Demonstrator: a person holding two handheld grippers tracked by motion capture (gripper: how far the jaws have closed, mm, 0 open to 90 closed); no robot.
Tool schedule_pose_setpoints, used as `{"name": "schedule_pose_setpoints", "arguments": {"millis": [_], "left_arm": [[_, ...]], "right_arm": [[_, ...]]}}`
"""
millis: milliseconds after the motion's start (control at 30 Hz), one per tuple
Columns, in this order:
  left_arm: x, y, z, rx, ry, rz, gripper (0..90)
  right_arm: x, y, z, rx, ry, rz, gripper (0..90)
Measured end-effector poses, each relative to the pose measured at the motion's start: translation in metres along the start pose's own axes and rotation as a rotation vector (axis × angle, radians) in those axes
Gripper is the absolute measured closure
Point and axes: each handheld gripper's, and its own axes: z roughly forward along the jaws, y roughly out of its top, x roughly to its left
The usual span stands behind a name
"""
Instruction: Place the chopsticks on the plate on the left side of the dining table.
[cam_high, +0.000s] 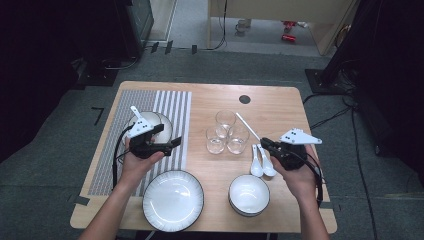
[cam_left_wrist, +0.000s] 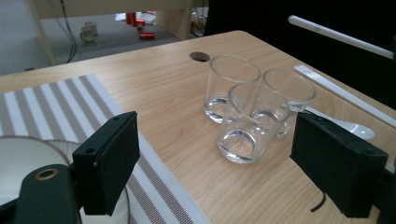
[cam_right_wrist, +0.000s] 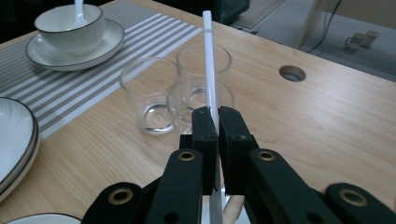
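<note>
Right tongs (cam_right_wrist: 213, 122) clamped on white chopstick (cam_right_wrist: 208, 60), left tongs (cam_left_wrist: 215, 158) wide open

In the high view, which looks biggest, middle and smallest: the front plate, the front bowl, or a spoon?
1. Plate, widest.
2. Bowl, clearly narrower.
3. Spoon, smallest.
All sit near the table's front edge, so nearness hardly skews this.

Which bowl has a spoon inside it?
The bowl on the striped mat, sitting on a saucer. The bowl by the right gripper is empty and sits on bare wood.
</note>
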Motion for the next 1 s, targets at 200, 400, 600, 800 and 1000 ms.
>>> {"name": "schedule_pose_setpoints", "arguments": {"millis": [200,400,600,800,1000], "left_arm": [[-0.014,0.006,0.007,0.016,-0.043,0.086,15.4],[-0.021,0.013,0.009,0.012,-0.077,0.135,16.0],[-0.028,0.019,0.010,0.022,-0.092,0.206,17.1],[-0.037,0.026,0.013,0.020,-0.121,0.265,17.2],[-0.048,0.028,0.019,0.037,-0.133,0.327,20.2]], "right_arm": [[0.014,0.015,0.007,0.007,0.064,-0.050,86.5],[0.025,0.025,0.013,0.024,0.106,-0.100,86.5],[0.034,0.033,0.020,0.043,0.150,-0.141,86.5],[0.045,0.040,0.029,0.071,0.199,-0.174,86.5],[0.058,0.046,0.038,0.101,0.254,-0.203,86.5]]}}
